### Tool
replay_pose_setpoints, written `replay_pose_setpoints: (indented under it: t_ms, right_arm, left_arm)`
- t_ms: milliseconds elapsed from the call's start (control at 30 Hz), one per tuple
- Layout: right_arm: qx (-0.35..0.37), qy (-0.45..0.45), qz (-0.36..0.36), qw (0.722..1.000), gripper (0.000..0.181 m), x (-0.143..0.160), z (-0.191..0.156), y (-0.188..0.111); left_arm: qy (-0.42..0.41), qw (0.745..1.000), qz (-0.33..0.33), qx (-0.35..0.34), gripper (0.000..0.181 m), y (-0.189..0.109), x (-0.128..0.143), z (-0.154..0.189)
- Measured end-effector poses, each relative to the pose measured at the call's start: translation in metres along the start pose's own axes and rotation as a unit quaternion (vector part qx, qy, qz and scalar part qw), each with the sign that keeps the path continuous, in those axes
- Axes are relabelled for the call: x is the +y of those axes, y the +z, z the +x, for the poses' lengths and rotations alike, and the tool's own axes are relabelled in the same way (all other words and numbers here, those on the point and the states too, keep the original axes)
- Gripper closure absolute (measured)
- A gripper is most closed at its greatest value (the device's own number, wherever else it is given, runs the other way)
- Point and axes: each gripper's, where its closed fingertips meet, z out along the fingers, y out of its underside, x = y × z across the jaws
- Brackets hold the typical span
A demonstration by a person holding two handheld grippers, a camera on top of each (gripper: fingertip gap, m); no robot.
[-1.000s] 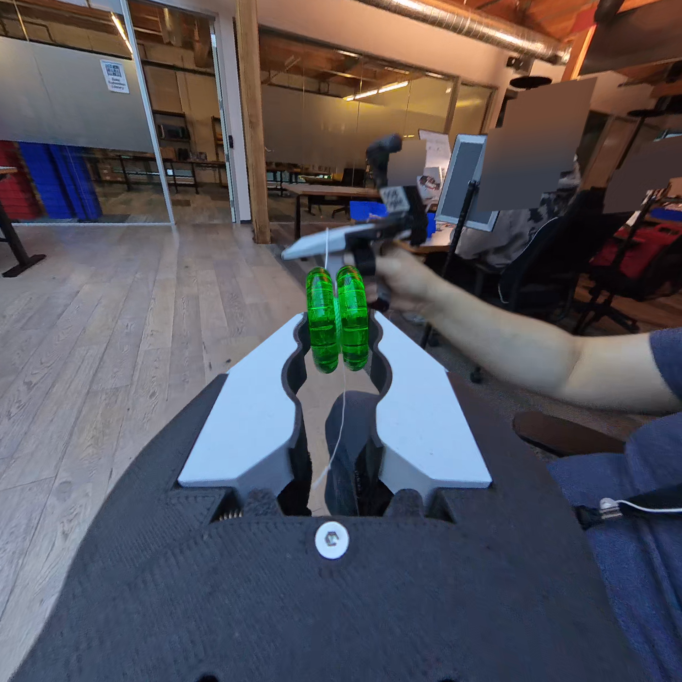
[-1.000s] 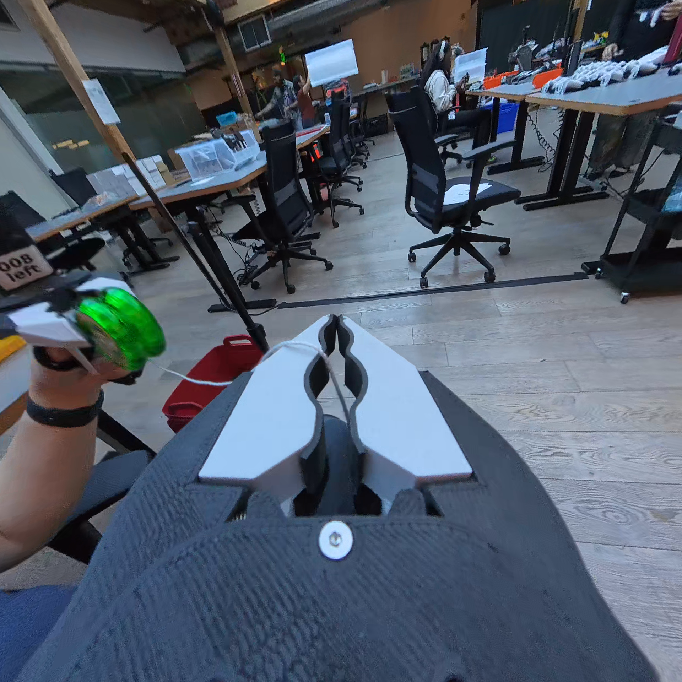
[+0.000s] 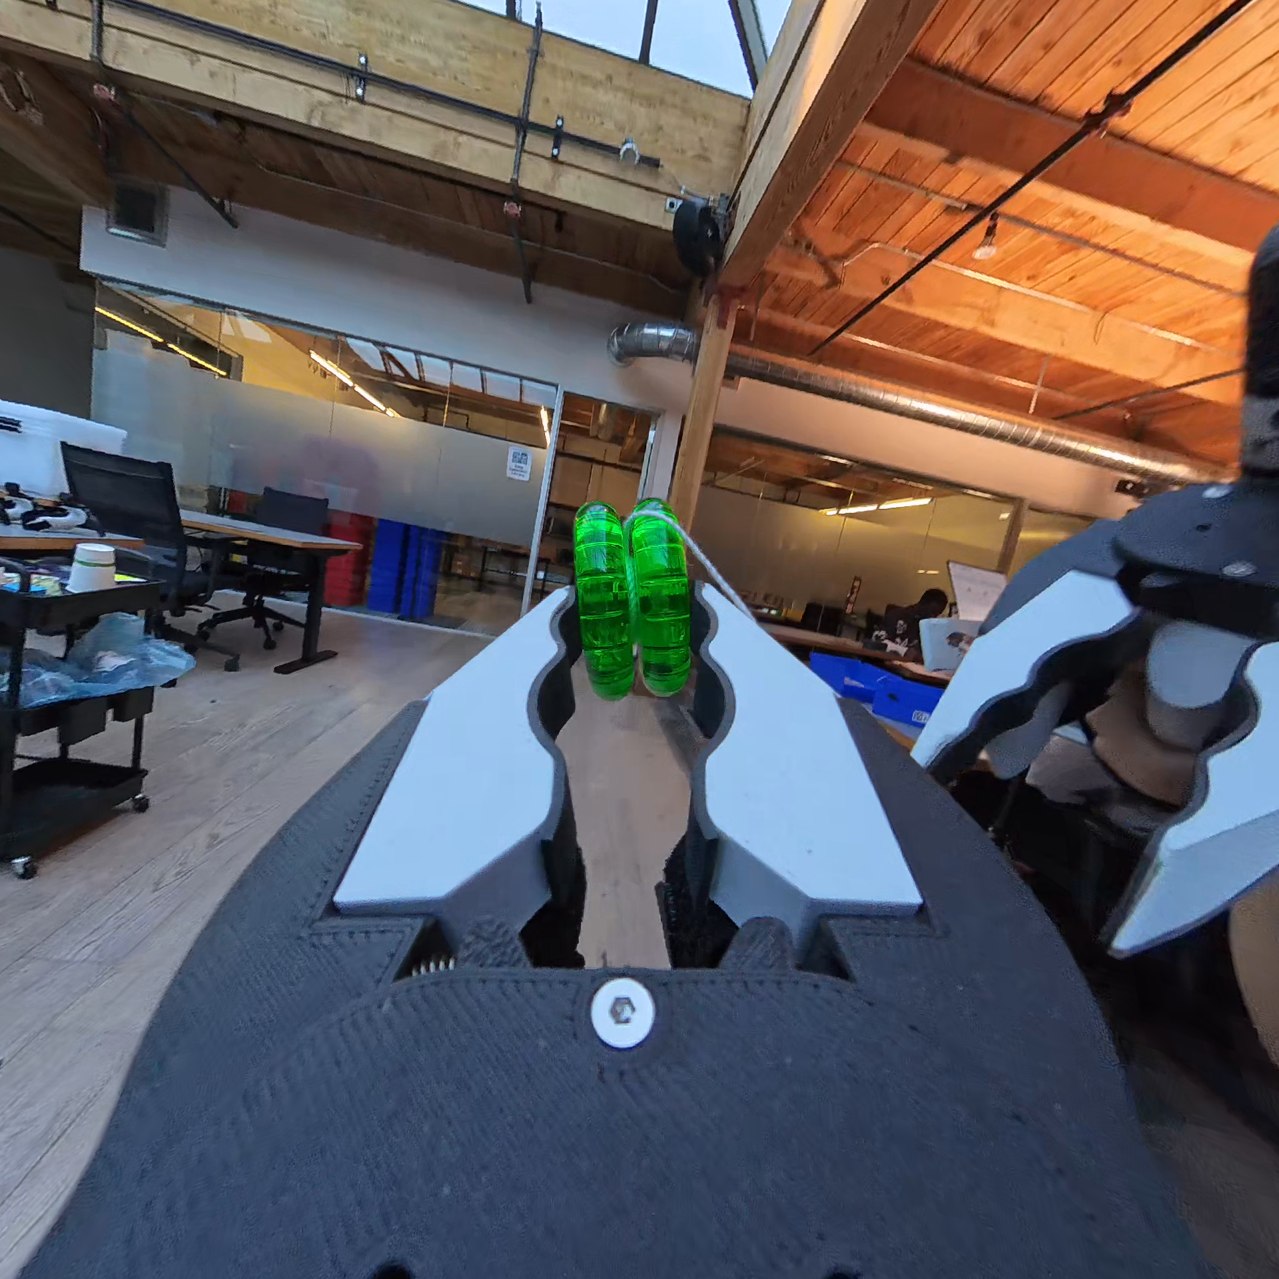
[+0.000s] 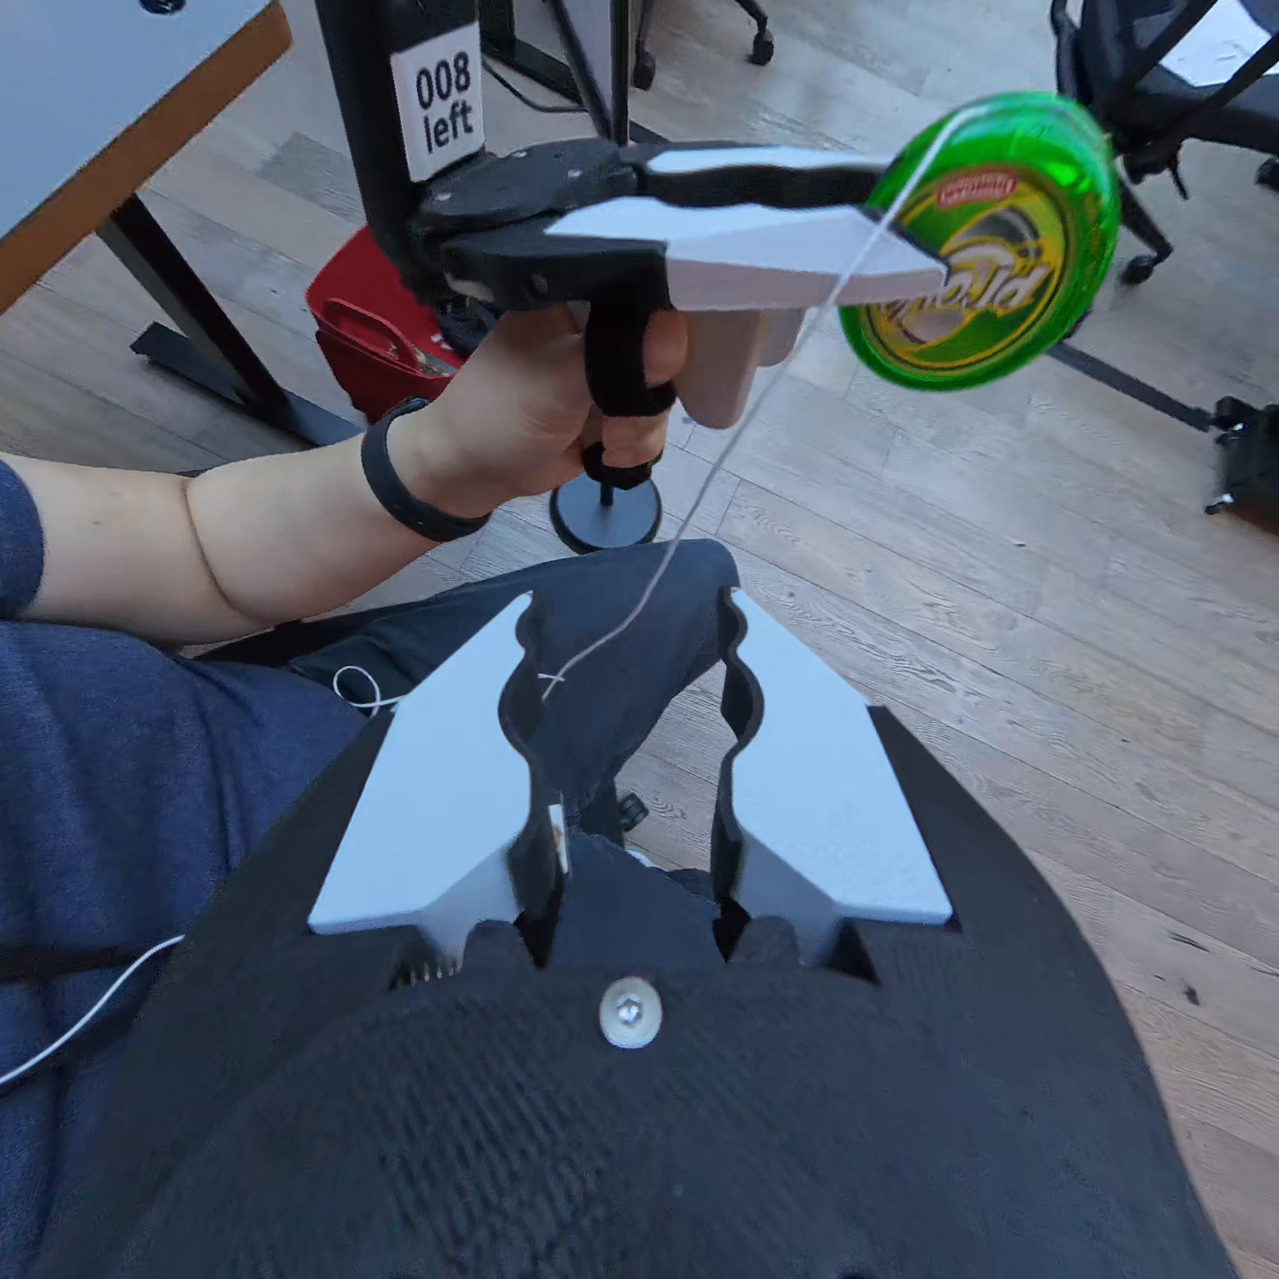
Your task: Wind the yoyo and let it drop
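Observation:
A clear green yoyo (image 3: 602, 602) is pinched edge-on between the fingertips of my left gripper (image 3: 633, 609), which is raised and points slightly upward. Its white string (image 3: 720, 588) leaves the top of the groove and runs right. In the right wrist view the left gripper (image 4: 906, 221) holds the yoyo (image 4: 983, 242) out to the upper right. The string (image 4: 727, 450) slopes down to my right gripper (image 4: 628, 609), which is open. The string's end clings to the inner edge of its left finger (image 4: 443, 761). The right gripper also shows in the left wrist view (image 3: 1176, 727), close on the right.
A person's forearm (image 4: 242, 526) and hand grip the left gripper's handle. A red bin (image 4: 374, 332), a desk (image 4: 104, 138), a round stand base (image 4: 605, 512) and an office chair (image 4: 1176, 104) stand on the wooden floor. A black cart (image 3: 69, 692) stands at the left.
The left gripper has tilted up, still holding the yoyo. The right gripper has opened, swung close beside the left one and now points down. The string now comes off the yoyo's top.

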Motion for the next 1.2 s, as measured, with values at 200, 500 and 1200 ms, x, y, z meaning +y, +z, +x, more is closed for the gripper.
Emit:
replay_pose_setpoints:
  t_ms: [200,500,1200]
  right_arm:
    - [-0.023,0.023,0.139,0.99,0.127,-0.013,0.024,-0.021]
    - [-0.213,0.119,0.327,0.913,0.133,-0.026,0.044,-0.027]
    - [-0.216,0.137,0.282,0.925,0.152,0.006,0.06,-0.047]
  left_arm:
    - [-0.1,0.987,0.029,0.123,0.152,-0.007,-0.011,0.033]
    - [-0.154,0.953,-0.021,0.259,0.152,-0.001,0.019,0.089]
    - [-0.097,0.95,-0.165,0.247,0.116,0.007,0.058,0.083]
